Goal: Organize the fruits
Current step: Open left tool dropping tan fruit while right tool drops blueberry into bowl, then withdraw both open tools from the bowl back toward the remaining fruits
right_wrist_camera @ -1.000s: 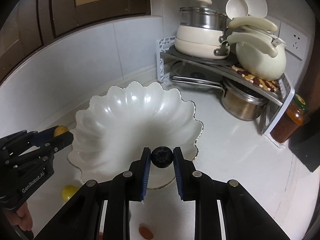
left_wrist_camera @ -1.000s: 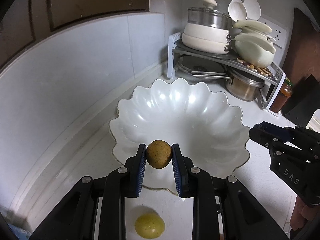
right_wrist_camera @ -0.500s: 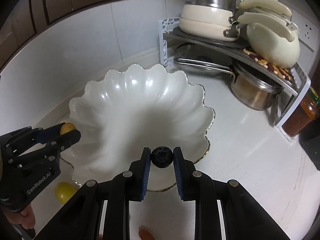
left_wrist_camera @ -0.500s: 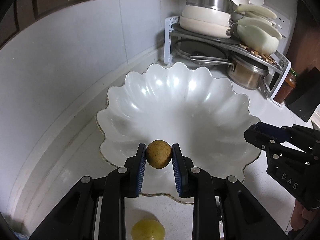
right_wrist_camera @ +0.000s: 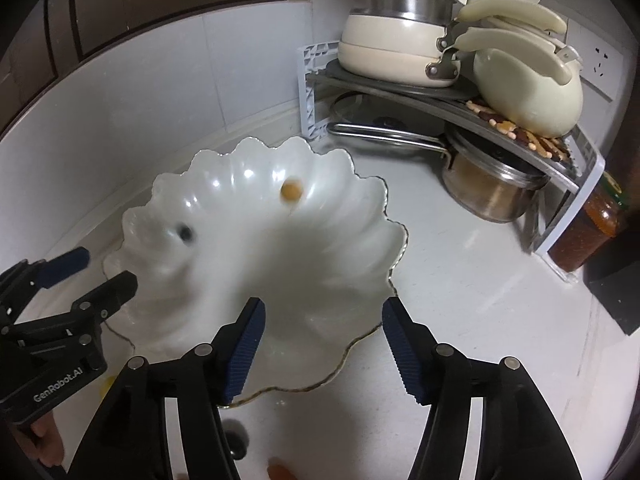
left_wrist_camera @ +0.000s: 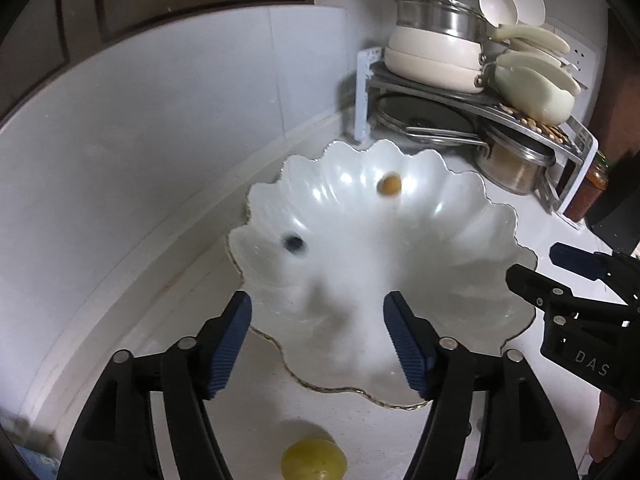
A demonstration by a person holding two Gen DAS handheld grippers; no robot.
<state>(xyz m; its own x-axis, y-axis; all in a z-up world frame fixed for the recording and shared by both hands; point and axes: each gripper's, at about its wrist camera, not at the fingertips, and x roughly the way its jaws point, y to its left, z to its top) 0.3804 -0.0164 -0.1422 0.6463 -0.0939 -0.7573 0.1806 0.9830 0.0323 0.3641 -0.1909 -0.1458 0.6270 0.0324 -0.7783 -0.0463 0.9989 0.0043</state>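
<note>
Both the left gripper [left_wrist_camera: 317, 338] and right gripper [right_wrist_camera: 323, 346] have just been opened; jaws apart, nothing between. Brown fruit [left_wrist_camera: 389, 186] and blueberry [left_wrist_camera: 293, 242] are deposited in the bowl [left_wrist_camera: 460, 280]. A yellow fruit [left_wrist_camera: 313, 461] remains on the surface [right_wrist_camera: 460, 288].

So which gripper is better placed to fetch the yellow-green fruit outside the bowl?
Left, probably. The yellow-green fruit lies directly beneath the open, empty left gripper; the right gripper, also empty, sits over the bowl's other side.
</note>
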